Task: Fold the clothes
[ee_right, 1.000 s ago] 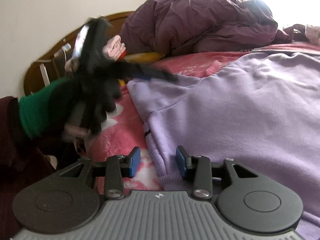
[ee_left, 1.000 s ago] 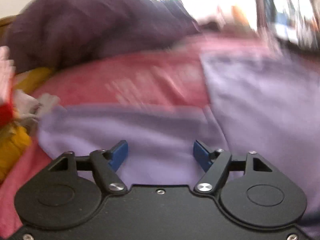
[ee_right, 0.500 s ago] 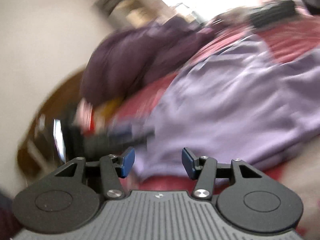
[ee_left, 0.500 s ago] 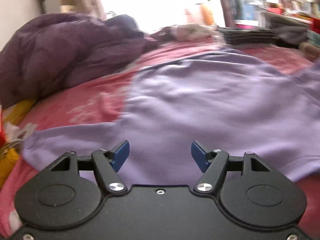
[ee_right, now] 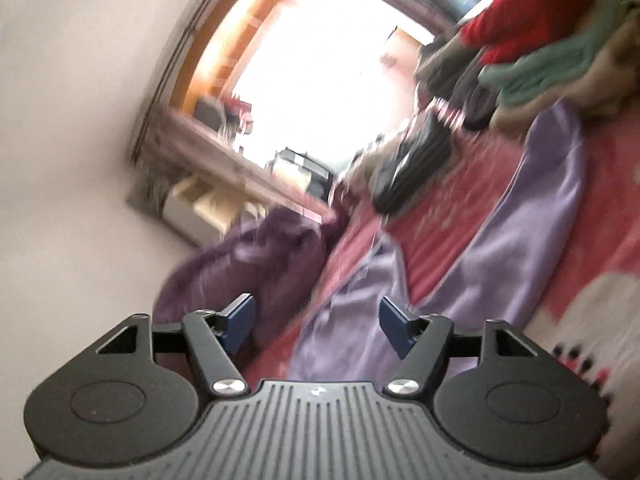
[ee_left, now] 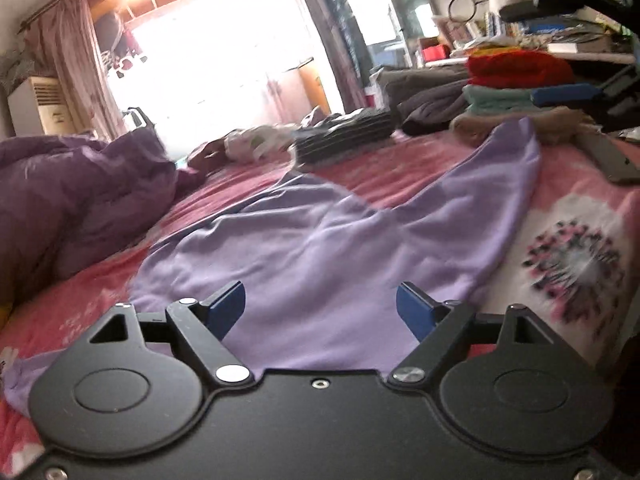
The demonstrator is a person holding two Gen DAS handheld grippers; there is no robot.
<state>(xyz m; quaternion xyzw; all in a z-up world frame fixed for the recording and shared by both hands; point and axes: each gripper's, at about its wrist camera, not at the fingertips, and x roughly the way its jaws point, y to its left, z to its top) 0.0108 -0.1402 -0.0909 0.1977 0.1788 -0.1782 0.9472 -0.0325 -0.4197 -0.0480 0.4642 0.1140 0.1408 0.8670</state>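
Just ahead of the left gripper [ee_left: 320,306], whose blue fingers are standing wide apart and holding nothing, a lilac sweatshirt [ee_left: 320,248] is lying spread on the pink floral bedsheet [ee_left: 400,172]. Over it the right gripper [ee_right: 316,326] is tilting sideways, jaws likewise spread and empty. Farther off, a purple quilt [ee_left: 60,200] is bunching at the left, and folded red and teal clothes [ee_left: 516,80] are sitting stacked beyond the sweatshirt's far sleeve, before a bright window [ee_left: 208,60].

Left view sits low, level over the bed [ee_left: 400,176]; right view is tilted sideways. Both face the window [ee_left: 208,60], sharing the purple top [ee_left: 320,248].
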